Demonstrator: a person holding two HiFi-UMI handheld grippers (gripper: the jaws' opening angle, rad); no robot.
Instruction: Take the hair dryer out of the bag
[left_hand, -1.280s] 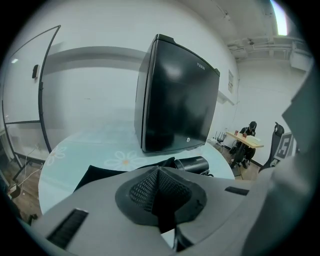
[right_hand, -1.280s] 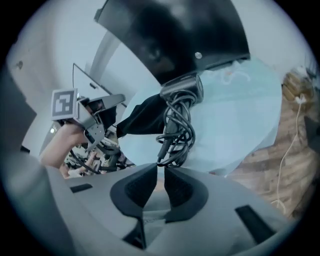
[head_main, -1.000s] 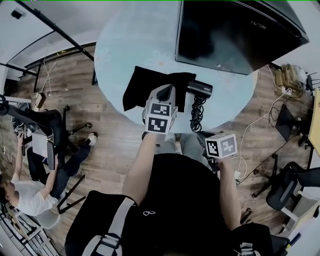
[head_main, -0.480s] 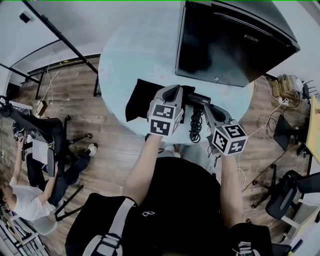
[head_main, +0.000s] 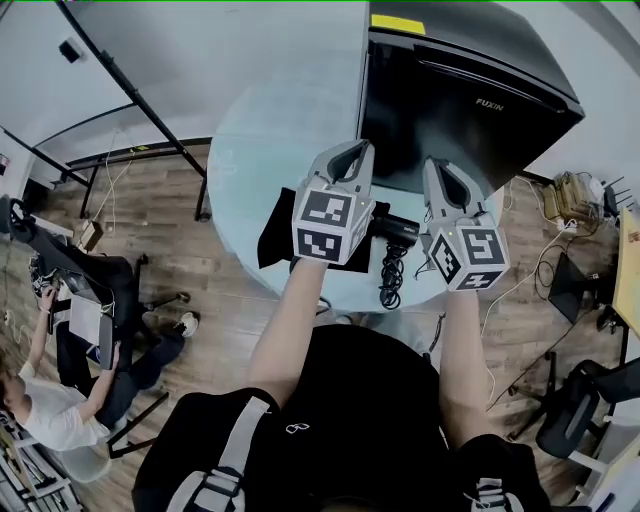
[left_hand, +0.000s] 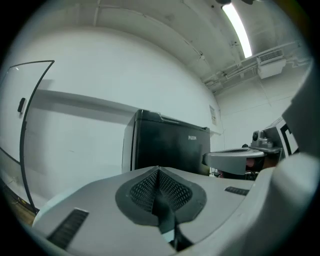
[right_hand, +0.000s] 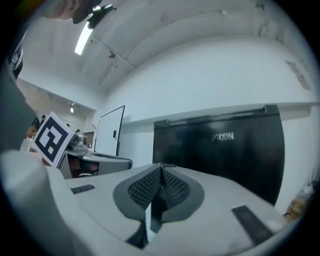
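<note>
In the head view a black hair dryer (head_main: 401, 230) lies on the round pale table (head_main: 260, 140), its coiled cord (head_main: 391, 272) trailing toward the near edge. A flat black bag (head_main: 279, 213) lies just left of it, mostly behind my left gripper. My left gripper (head_main: 361, 148) and right gripper (head_main: 436, 166) are raised side by side above them, both pointing level toward a black cabinet. Both are shut with nothing between the pads. In the left gripper view the left gripper (left_hand: 158, 172) faces the cabinet (left_hand: 167, 147); the right gripper (right_hand: 161, 168) faces the same cabinet (right_hand: 220, 150).
A tall black cabinet (head_main: 460, 110) stands at the table's far right. A person (head_main: 50, 400) sits at the lower left beside chairs. Cables and a black chair (head_main: 585, 390) are on the wood floor at the right. A black stand pole (head_main: 130, 95) crosses the upper left.
Both grippers have risen from low near the table's front edge to well above the bag and dryer. The right one swung up and forward beside the left. Dryer and bag lie unmoved.
</note>
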